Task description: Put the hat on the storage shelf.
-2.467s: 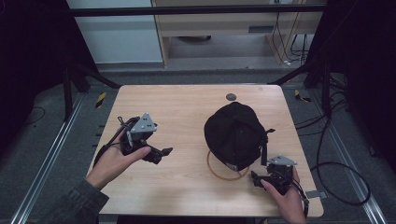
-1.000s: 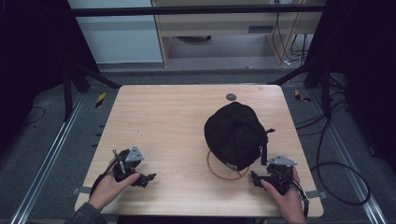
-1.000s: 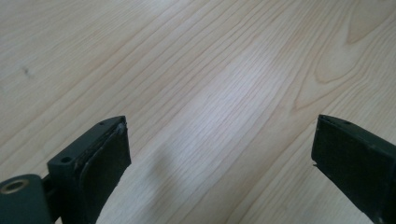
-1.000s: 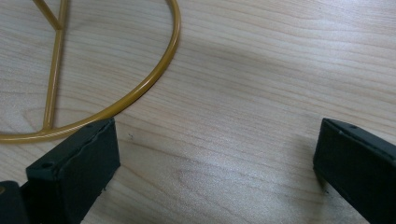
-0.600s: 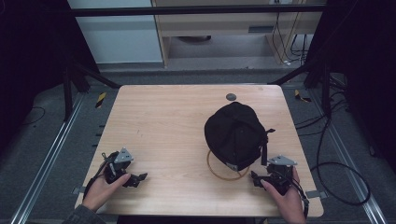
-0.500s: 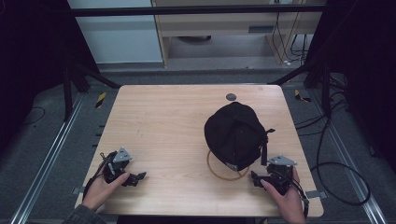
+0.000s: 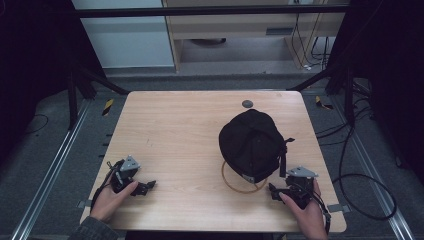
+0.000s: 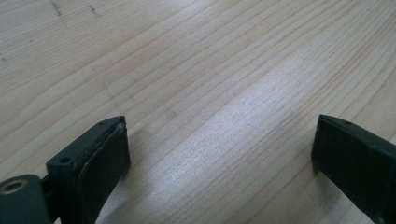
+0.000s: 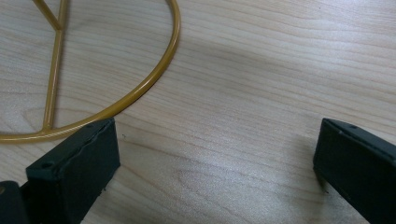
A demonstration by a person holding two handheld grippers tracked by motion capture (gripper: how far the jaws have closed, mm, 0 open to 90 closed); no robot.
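A black cap (image 7: 251,142) sits on a gold wire stand whose round base ring (image 7: 239,187) lies on the wooden table (image 7: 190,130), right of centre. My right gripper (image 7: 276,192) rests on the table near the front right, just right of the ring, open with bare wood between its jaws; the gold ring (image 9: 140,95) curves past its left jaw. My left gripper (image 7: 145,188) lies near the front left corner, open, its jaws spread wide over bare wood (image 8: 219,116).
A small dark round disc (image 7: 247,104) lies near the table's far edge. Cables (image 7: 360,180) trail on the floor to the right, and metal rails (image 7: 47,175) run along both sides of the table.
My left gripper has moved from the table's left middle back toward the front left corner and settled on the wood. The right gripper and the cap have stayed put.
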